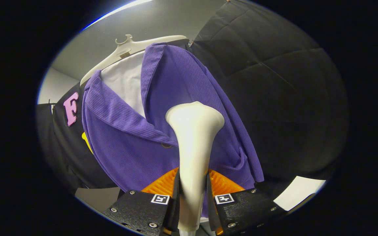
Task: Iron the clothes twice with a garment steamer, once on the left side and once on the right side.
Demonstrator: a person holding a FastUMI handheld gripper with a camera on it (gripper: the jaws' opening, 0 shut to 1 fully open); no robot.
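A purple ribbed jacket (172, 98) hangs on a white hanger (128, 49) over a white lining, in front of the booth's black wall. My gripper (192, 188) is shut on the handle of a white garment steamer (194, 144), both fingers pressing its narrow neck. The steamer's flared head (194, 114) points up along the fingers and lies against or very near the jacket's right front panel, just beside the lapel's lower end. Whether the head touches the cloth is hard to tell.
The black quilted cloth wall (274, 82) stands to the right of the jacket and behind it. A grey ceiling and wall (126, 29) lie beyond the hanger. A pale strip of surface (299, 193) lies off to the right of the fingers.
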